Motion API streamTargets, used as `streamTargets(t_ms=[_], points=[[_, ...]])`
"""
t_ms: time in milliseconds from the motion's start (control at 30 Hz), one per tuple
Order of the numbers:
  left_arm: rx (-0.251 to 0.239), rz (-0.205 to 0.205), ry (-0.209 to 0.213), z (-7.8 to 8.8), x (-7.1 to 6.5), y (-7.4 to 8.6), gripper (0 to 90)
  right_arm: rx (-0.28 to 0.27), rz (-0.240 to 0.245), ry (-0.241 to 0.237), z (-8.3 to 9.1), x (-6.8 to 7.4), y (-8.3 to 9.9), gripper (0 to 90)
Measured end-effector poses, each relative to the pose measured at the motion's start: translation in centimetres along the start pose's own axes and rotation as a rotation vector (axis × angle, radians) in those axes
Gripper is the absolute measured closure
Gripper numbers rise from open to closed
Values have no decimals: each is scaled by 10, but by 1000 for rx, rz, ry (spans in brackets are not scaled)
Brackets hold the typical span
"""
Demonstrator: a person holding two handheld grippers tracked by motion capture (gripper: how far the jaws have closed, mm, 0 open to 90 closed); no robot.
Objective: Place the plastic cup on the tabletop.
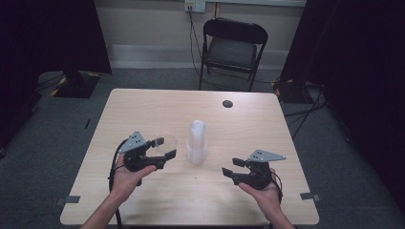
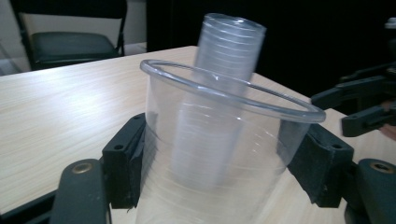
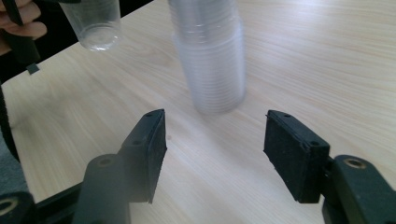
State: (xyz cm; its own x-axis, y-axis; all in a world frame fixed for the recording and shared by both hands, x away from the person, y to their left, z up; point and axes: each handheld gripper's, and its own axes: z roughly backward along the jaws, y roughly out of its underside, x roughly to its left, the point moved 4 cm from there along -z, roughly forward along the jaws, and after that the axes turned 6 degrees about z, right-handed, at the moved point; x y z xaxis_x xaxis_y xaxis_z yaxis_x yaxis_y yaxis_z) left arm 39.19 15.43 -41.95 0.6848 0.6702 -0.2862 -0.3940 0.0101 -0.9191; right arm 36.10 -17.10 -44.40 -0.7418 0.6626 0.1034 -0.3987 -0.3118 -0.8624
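The left gripper (image 1: 162, 148) pinches a single clear plastic cup (image 2: 219, 154) between its fingers (image 2: 122, 163), one pad on each side of the wall below the rim, and holds it above the light wooden tabletop (image 1: 248, 119). Just beside it, near the tabletop's middle, stands an upside-down stack of clear cups (image 1: 197, 142) (blurred in both gripper views). The right gripper (image 1: 230, 168) hovers near the stack, fingers (image 3: 148, 151) spread wide with nothing between them. A black folding chair (image 1: 232, 47) stands beyond the tabletop.
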Motion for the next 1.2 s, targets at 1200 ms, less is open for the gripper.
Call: streamTargets(t_ms=[1200], points=[[69, 8, -211, -60, 79, 3, 284, 7, -69, 45, 8, -22, 24, 381]])
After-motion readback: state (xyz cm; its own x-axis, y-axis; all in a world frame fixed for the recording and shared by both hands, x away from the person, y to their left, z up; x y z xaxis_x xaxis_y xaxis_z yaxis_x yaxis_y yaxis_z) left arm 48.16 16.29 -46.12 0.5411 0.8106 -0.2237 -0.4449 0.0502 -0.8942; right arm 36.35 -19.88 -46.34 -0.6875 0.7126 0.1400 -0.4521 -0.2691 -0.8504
